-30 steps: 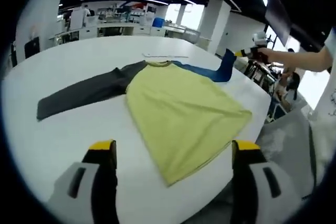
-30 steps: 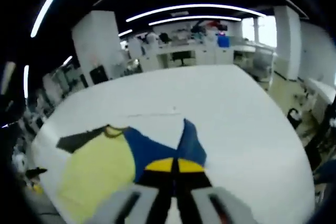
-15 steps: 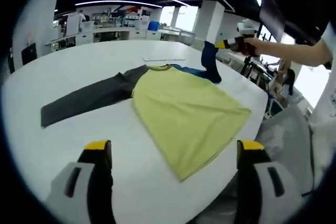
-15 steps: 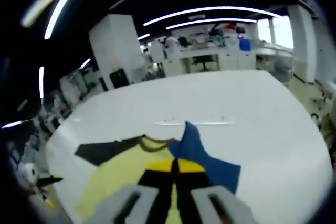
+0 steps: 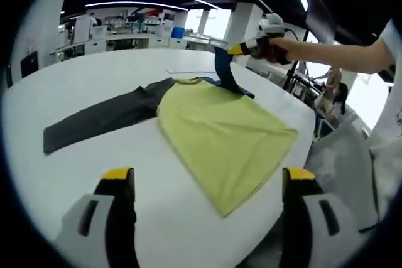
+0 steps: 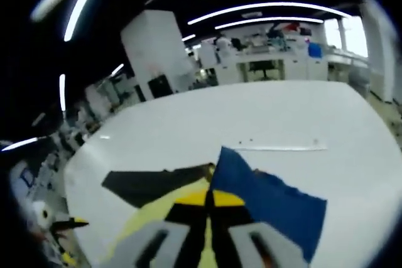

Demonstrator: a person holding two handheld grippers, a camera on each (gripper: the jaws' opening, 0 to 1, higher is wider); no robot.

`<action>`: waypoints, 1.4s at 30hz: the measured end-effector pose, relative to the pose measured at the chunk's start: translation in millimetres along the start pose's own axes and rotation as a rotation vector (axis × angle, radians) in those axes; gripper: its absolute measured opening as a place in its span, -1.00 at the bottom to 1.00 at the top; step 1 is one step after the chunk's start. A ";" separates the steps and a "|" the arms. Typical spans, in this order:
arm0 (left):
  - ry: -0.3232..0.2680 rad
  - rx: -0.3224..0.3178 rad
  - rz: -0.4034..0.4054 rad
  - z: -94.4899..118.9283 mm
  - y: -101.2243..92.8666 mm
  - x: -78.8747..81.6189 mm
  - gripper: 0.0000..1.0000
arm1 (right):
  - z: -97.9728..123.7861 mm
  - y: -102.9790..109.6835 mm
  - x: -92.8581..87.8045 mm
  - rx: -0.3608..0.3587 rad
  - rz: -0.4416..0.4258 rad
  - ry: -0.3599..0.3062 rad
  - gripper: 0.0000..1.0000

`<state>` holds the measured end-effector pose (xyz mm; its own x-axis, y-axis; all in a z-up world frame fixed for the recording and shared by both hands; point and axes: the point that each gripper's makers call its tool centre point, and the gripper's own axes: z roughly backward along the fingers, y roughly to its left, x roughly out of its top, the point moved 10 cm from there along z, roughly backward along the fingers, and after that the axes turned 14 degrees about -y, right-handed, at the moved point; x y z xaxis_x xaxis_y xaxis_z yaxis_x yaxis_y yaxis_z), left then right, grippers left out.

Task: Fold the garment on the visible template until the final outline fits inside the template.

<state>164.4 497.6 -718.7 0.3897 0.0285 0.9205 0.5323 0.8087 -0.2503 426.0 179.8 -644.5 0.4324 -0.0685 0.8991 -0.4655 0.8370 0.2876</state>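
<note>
overhead, right tool (image 6: 209,200) pinches the blue sleeve (image 6: 267,202) above yellow shirt (image 5: 220,137).

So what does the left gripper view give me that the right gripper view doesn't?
Left gripper view alone: the whole yellow body flat on the table, its hem corner at the near edge, the full grey sleeve stretched out, the person's arm, and the left gripper open and hovering. Right gripper view alone: a close look at the right gripper shut on the blue sleeve. Both share the shirt, the lifted blue sleeve, the white strip and the table.
</note>
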 end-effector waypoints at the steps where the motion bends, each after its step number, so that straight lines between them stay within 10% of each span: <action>1: 0.001 0.000 0.003 0.1 0.2 -0.2 0.88 | -4.4 4.2 -1.5 0.007 -0.002 0.004 -1.00; 19: 0.001 0.004 0.037 -5.4 7.9 -7.7 0.84 | -78.7 75.5 -41.3 0.093 -0.014 0.057 -1.00; 42: 0.008 0.034 0.075 -8.4 14.8 -12.9 0.82 | -114.3 90.4 -109.3 0.135 0.035 0.262 -1.00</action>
<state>173.6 504.3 -736.8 0.4333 0.0851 0.8972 0.4756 0.8240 -0.3078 425.0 325.0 -754.6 0.5910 0.1165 0.7982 -0.5743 0.7557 0.3149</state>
